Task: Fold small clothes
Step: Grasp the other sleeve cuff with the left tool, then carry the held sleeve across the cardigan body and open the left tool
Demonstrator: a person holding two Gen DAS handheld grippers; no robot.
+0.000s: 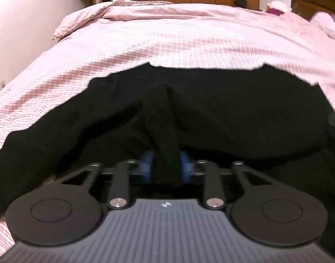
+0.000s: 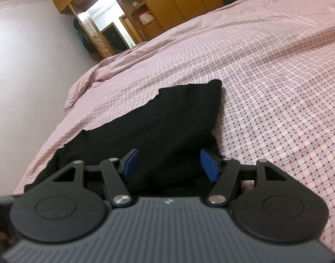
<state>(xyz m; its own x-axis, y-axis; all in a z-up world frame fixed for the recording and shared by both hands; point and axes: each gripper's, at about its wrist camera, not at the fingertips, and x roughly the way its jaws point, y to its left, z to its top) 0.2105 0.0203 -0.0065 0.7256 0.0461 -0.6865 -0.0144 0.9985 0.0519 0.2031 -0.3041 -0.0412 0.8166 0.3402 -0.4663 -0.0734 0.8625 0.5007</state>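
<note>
The left hand-held gripper (image 1: 166, 166) pinches a black garment (image 1: 211, 109) (on a checked bedspread (image 1: 189, 39)); the right (image 2: 169, 164) straddles it, spread.

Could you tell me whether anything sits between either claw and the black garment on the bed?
Nothing visible does. The left claw is already pinched on a ridge of the black garment, and the right claw stands open with the cloth directly between its blue pads.

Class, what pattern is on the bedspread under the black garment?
The bedspread has a pink-and-white check with small dots, clearest in the right wrist view.
</note>
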